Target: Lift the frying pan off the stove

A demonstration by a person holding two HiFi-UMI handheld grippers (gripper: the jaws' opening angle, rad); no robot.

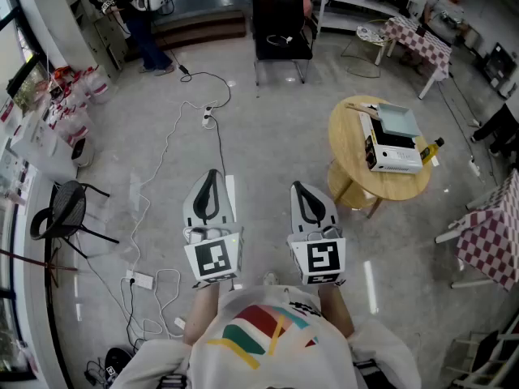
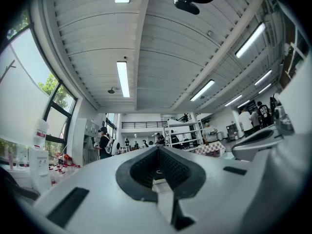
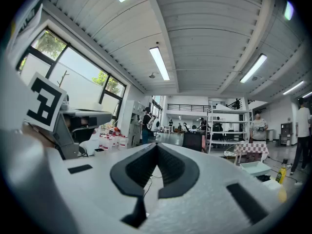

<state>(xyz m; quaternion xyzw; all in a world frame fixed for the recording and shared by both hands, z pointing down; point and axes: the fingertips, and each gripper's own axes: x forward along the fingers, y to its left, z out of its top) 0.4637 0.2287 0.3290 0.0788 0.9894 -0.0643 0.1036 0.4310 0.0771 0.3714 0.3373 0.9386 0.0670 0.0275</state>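
A round wooden table (image 1: 349,140) stands on the floor ahead and to the right. It carries a white stove (image 1: 391,154) and, at the stove's far end, a pale teal square pan (image 1: 398,121) with what looks like a wooden handle pointing left. Both grippers hover side by side over the floor, well short of the table. My left gripper (image 1: 212,173) (image 2: 157,150) is shut with nothing in it. My right gripper (image 1: 298,186) (image 3: 157,147) is shut and empty too. In the right gripper view the pan (image 3: 256,167) shows far off at the lower right.
A yellow bottle (image 1: 435,147) lies at the table's right edge. Cables (image 1: 174,136) and a power strip (image 1: 142,280) trail over the floor on the left, beside a black wire chair (image 1: 69,207). A black chair (image 1: 280,23) stands ahead. Checkered tables (image 1: 486,241) stand at the right.
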